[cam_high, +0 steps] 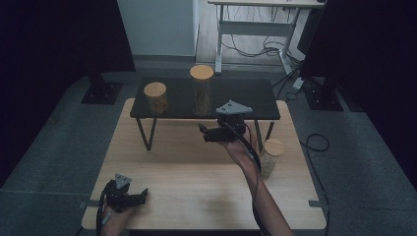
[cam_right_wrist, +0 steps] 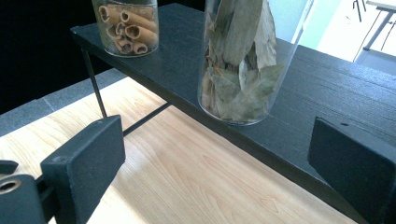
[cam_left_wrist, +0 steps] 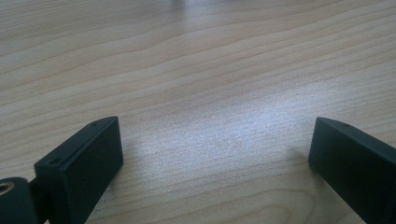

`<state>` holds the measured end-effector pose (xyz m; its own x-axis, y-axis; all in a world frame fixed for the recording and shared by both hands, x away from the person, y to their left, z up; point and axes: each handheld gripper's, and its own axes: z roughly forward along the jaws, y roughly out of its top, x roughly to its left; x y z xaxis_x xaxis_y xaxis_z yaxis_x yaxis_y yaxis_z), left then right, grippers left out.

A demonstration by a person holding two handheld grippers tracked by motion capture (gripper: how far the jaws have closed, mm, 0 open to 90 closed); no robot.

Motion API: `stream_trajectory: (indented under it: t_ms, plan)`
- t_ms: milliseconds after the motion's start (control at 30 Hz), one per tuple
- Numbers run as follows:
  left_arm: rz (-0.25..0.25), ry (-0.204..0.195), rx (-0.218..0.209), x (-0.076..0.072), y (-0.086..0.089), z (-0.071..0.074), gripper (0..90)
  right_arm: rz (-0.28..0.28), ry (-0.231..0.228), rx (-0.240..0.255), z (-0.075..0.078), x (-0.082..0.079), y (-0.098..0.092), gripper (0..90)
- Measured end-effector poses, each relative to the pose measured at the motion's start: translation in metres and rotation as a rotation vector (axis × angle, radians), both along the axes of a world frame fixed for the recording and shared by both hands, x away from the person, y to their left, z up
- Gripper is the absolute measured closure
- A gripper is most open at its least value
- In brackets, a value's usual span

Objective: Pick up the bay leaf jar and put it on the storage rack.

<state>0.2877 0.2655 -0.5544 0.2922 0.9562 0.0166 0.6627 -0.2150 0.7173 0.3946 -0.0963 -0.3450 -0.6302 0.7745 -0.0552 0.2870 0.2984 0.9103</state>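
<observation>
Two jars on black shelf (cam_high: 255,101), right gripper (cam_high: 210,133) gaping near leaf jar (cam_right_wrist: 243,60)

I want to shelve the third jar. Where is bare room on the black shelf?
The black shelf is bare right of the tall leaf-filled glass jar. Its left half is crowded: the short jar of cinnamon rolls stands there. The open right gripper hovers before it.

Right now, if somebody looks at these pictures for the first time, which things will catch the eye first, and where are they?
The tall clear glass jar of dried leaves, with a round wooden lid, stands near the front edge of the low black shelf. The open right gripper points at it from just in front. A shorter lidded glass jar of rolled cinnamon sticks stands apart from it on the same shelf.
</observation>
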Motion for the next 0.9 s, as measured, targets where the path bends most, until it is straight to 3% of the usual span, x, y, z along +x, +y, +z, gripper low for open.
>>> stream_trajectory:
  t_ms: [900]
  plan:
    - [0.0, 0.0, -0.001, 0.0, 0.0, 0.0, 2.6, -0.013, -0.002, 0.003, -0.021, -0.023, -0.02, 3.4]
